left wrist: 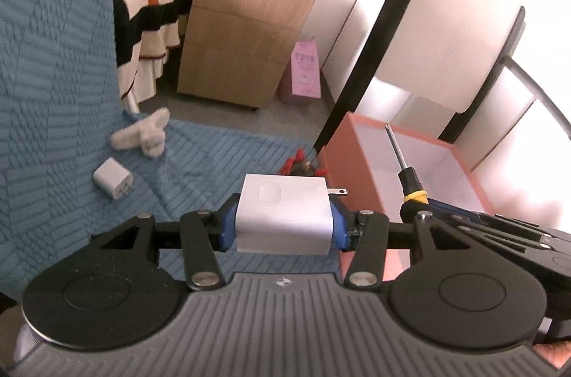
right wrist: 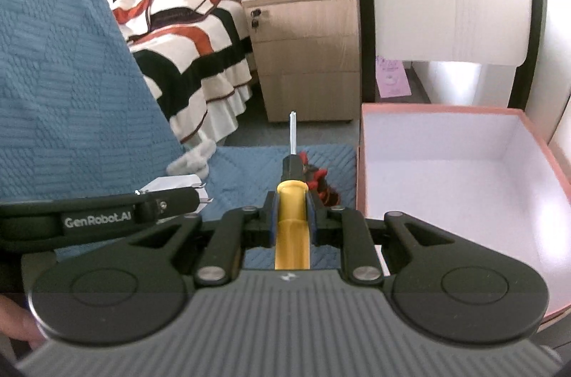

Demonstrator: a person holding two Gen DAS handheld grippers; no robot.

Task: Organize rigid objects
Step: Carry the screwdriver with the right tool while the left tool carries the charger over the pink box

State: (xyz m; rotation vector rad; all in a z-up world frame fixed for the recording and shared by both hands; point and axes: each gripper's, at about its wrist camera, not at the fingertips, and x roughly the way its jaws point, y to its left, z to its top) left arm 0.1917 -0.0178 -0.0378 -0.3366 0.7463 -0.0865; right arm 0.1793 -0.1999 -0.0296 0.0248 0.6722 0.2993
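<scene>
The left tongs (left wrist: 284,222) grip a white charger (left wrist: 283,213) between the blue pads, prongs pointing to 3 o'clock. The right tongs (right wrist: 292,216) are closed on a yellow-handled screwdriver (right wrist: 292,198), shaft pointing to 12 o'clock. The open pink box (right wrist: 360,163) stands at 3 o'clock of the right tongs.

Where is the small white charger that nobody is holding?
In the left wrist view the small white charger lies loose on the blue quilted cover at the left, prongs pointing right, just below the fluffy white toy. No gripper touches it.
</scene>
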